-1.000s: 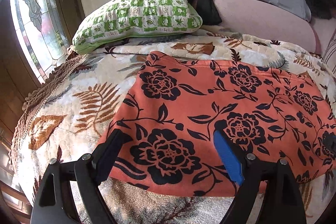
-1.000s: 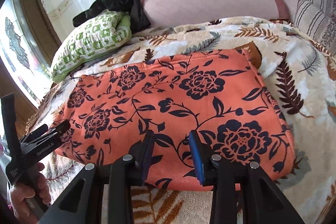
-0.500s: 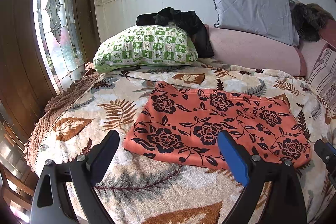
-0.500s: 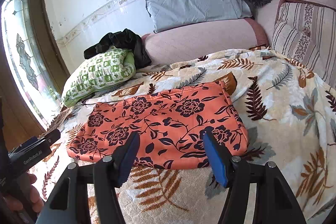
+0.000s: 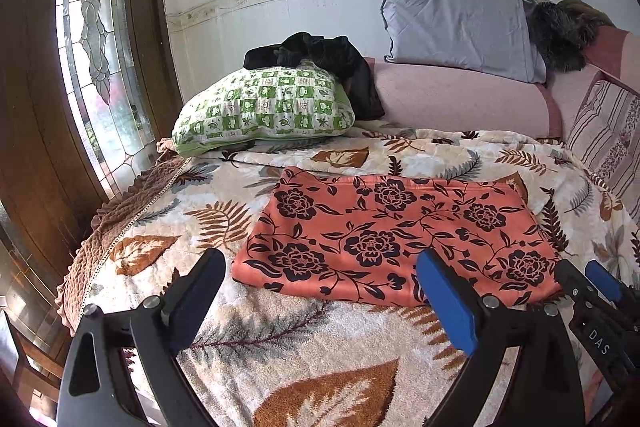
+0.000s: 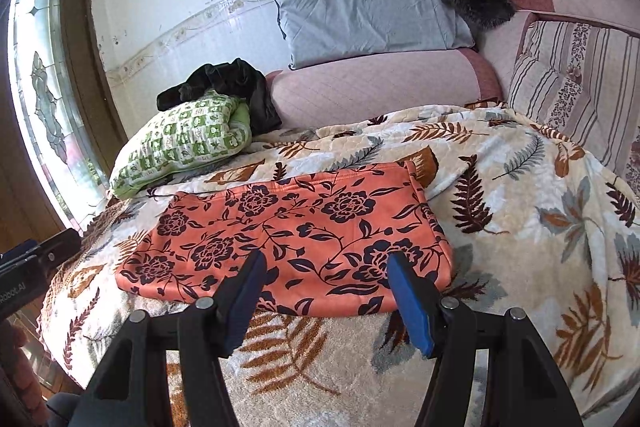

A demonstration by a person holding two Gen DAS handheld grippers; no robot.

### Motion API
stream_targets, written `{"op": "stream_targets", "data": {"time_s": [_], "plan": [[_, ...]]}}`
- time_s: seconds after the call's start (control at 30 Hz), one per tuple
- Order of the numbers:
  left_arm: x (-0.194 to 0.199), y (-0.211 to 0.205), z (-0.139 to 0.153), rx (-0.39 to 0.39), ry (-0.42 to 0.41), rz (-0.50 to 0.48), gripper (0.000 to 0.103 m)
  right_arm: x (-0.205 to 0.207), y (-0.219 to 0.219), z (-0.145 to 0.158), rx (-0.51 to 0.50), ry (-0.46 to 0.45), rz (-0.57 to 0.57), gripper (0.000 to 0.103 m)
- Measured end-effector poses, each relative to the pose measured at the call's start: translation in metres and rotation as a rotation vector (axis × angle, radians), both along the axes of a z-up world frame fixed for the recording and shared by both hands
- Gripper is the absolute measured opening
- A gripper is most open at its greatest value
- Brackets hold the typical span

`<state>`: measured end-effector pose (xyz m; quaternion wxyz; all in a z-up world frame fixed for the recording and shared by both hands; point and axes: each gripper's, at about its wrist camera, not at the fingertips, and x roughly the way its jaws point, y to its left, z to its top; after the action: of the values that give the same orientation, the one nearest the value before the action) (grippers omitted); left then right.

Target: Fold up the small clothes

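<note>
Orange floral garment [image 5: 396, 235] folded into a flat rectangle; edges even.

**Two Markings, Both on the Tools**

In the left wrist view, the white letters "DAS" stand on the black plastic body of the right gripper [image 5: 591, 285], just right of the near blue pad. In the right wrist view, white lettering reading "Robot.AI", its beginning cut off at the picture's edge, runs along the black plastic body of the left gripper [image 6: 38, 259], far left of the tongs. Nothing else carries readable writing.
</note>
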<state>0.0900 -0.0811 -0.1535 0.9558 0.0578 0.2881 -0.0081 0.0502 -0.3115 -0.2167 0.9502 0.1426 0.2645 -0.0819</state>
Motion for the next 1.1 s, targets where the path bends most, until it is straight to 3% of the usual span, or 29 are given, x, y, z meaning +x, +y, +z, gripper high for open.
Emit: {"op": "stream_targets", "data": {"time_s": [0.4, 0.7, 0.77, 0.87, 1.03, 1.1], "plan": [[0.020, -0.007, -0.019, -0.022, 0.044, -0.021, 0.096, 0.014, -0.014, -0.014, 0.003, 0.018, -0.027, 0.067], [0.080, -0.017, -0.050, -0.098, 0.107, -0.087, 0.096, 0.045, -0.034, -0.029, 0.125, 0.093, 0.009, 0.065], [0.103, -0.019, -0.058, -0.103, 0.121, -0.071, 0.096, 0.057, -0.043, -0.031, 0.152, 0.105, -0.003, 0.063], [0.134, -0.017, -0.075, -0.113, 0.162, -0.047, 0.096, 0.082, -0.060, -0.041, 0.209, 0.142, -0.008, 0.037], [0.154, -0.005, -0.100, -0.080, 0.207, 0.005, 0.096, 0.121, -0.086, -0.064, 0.251, 0.211, -0.036, 0.035], [0.160, 0.000, -0.108, -0.063, 0.225, 0.028, 0.096, 0.133, -0.098, -0.080, 0.276, 0.292, -0.072, 0.034]]}}
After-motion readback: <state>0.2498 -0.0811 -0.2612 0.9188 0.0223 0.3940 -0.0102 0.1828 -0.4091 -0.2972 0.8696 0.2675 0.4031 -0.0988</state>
